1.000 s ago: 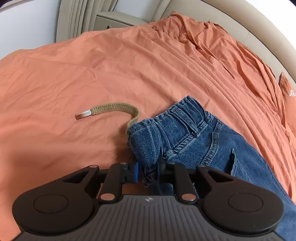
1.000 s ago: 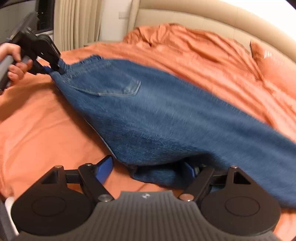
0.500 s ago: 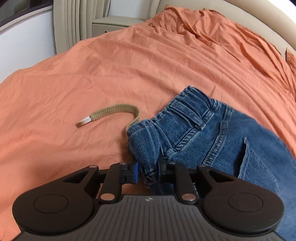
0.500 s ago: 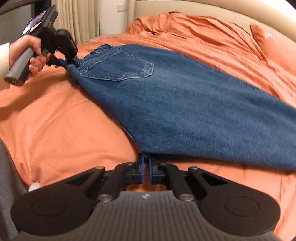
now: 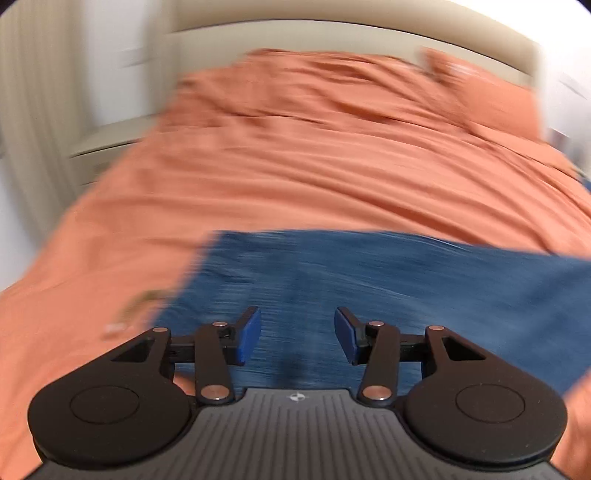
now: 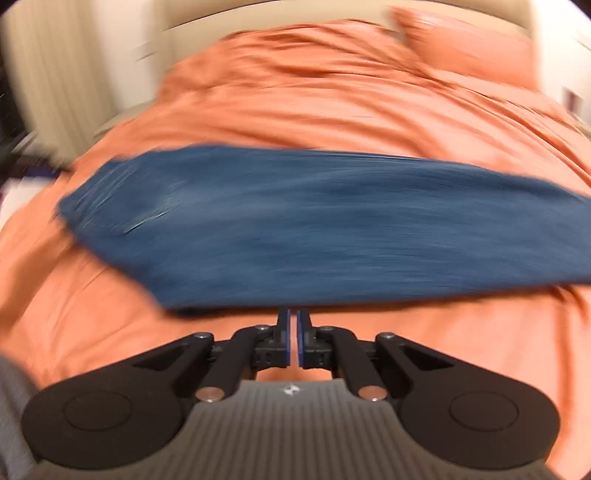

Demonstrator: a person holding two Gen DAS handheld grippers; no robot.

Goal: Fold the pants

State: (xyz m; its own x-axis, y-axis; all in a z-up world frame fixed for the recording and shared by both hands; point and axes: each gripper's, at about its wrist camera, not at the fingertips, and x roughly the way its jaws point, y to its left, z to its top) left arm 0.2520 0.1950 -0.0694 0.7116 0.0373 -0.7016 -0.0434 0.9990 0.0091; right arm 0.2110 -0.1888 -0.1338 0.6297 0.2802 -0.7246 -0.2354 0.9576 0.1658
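The blue jeans [image 5: 369, 280] lie spread flat across the orange bed [image 5: 332, 166]; both views are motion-blurred. My left gripper [image 5: 297, 317] hovers over the waist end, its jaws opening. Denim shows beneath the gap, but the blue pads [image 5: 249, 332] do not press on it. In the right wrist view the jeans [image 6: 314, 221] stretch from left to right. My right gripper [image 6: 293, 317] is shut, its tips just short of the jeans' near edge, and a sliver of orange sheet shows between the pads. A tan drawstring [image 5: 140, 299] trails off the jeans' left side.
An orange pillow [image 6: 461, 48] lies at the bed's far right below a beige headboard [image 5: 332, 33]. Curtains [image 6: 55, 74] and a nightstand [image 5: 110, 144] stand to the left of the bed. A grey garment on the person [image 6: 11, 406] shows at the lower left.
The left gripper let go of the bunched waistband, opened and drew back and up. The jeans now lie flat. The right gripper shut half a second ago and also drew back.
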